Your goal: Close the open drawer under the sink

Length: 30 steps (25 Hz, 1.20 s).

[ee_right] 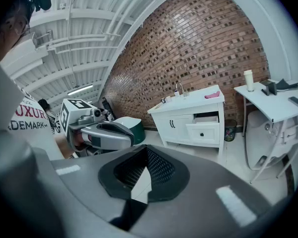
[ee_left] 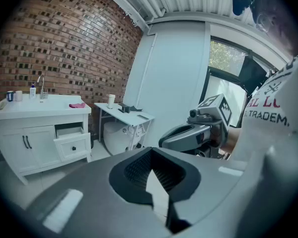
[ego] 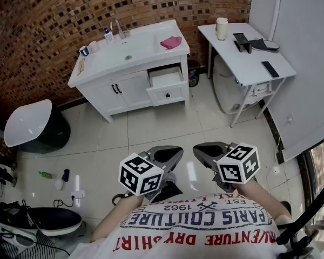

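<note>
The white vanity (ego: 110, 69) stands against the brick wall, far across the tiled floor from me. Its right-hand drawer (ego: 167, 84) is pulled out, and its front carries a small dark knob. The drawer also shows in the left gripper view (ee_left: 72, 142) and in the right gripper view (ee_right: 204, 128). My left gripper (ego: 174, 152) and right gripper (ego: 200, 150) are held side by side close to my body, well short of the vanity. Both are shut with nothing in them. Each sees the other: the right gripper (ee_left: 193, 135) and the left gripper (ee_right: 102, 135).
A pink cloth (ego: 171, 42), bottles and a tap sit on the vanity top. A white folding table (ego: 243, 55) with a cup and a phone stands at the right, with a small bin (ego: 193, 72) between it and the vanity. A dark bin with a white lid (ego: 32, 125) stands at the left.
</note>
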{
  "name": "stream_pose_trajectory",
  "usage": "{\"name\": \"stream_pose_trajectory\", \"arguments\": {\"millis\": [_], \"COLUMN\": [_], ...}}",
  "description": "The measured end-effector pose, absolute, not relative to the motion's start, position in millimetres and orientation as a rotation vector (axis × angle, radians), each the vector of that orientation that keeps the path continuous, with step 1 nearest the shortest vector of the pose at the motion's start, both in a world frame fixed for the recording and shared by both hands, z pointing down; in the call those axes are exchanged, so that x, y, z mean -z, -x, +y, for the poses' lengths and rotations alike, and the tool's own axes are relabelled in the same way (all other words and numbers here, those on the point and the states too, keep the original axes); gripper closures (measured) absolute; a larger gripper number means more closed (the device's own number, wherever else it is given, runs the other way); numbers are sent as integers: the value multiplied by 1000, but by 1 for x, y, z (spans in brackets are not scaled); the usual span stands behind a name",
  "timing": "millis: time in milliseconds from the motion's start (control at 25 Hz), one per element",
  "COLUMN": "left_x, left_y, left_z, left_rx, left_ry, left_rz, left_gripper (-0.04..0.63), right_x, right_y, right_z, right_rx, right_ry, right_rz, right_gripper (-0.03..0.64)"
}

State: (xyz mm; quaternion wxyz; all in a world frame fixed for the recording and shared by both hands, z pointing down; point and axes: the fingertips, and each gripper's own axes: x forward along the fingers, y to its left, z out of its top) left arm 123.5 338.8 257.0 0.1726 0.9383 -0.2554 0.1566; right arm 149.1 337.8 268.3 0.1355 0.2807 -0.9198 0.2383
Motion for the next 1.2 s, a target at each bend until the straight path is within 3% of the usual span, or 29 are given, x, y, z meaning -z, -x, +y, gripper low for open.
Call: {"name": "stream_pose_trajectory", "arguments": {"millis": [600, 1200], "left_x": [-257, -328], "left_y": [-76, -3], "left_z": [304, 68], "left_rx": [-387, -496], "left_ry": [-2631, -2465], "left_rz": [-750, -725], "left_gripper": [601, 601], "right_x": [-262, -327], "right_y": [-113, -73], "right_z": [300, 61], "right_rx": [-687, -820], "right_ry": [-828, -962], "right_rz": [-2637, -2475], "right_gripper": [607, 607]}}
